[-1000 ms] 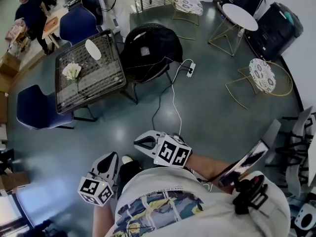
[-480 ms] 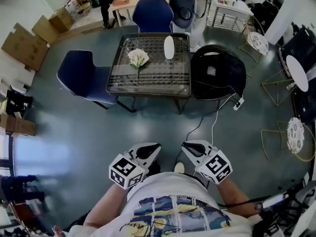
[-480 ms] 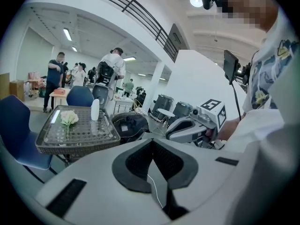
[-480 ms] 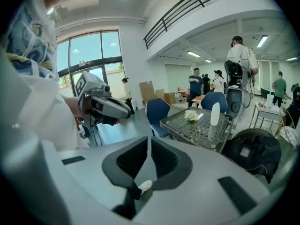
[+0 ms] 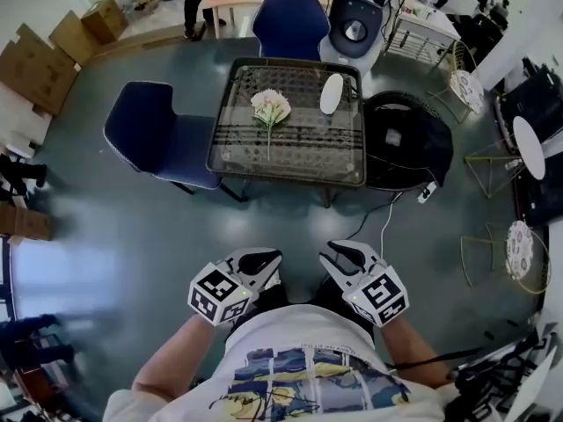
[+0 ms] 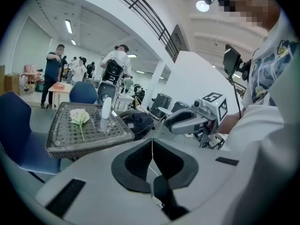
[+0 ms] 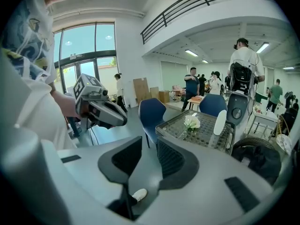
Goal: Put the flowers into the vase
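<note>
A pale flower (image 5: 270, 108) with a green stem lies flat on the glass-topped table (image 5: 237, 158), several steps ahead of me. The white vase (image 5: 332, 93) stands just right of it on the same table. Both grippers are held low in front of my body, far from the table and holding nothing. My left gripper (image 5: 264, 258) is shut, its pads meeting in a thin line (image 6: 151, 142). My right gripper (image 5: 332, 251) is open, with a gap between its jaws (image 7: 149, 147). The flower (image 6: 79, 116) (image 7: 191, 122) and vase (image 6: 107, 108) (image 7: 219, 122) show small in both gripper views.
A blue chair (image 5: 163, 137) stands left of the table and another (image 5: 299, 23) behind it. A black bag on a seat (image 5: 409, 148) sits at the table's right, with a white cable (image 5: 383, 227) trailing on the floor. Cardboard boxes (image 5: 40, 64) line the left wall; people stand at the back.
The view has swung so the table moved from the upper left to the centre and looks nearer. Both grippers have come side by side in front of me, still holding nothing.
</note>
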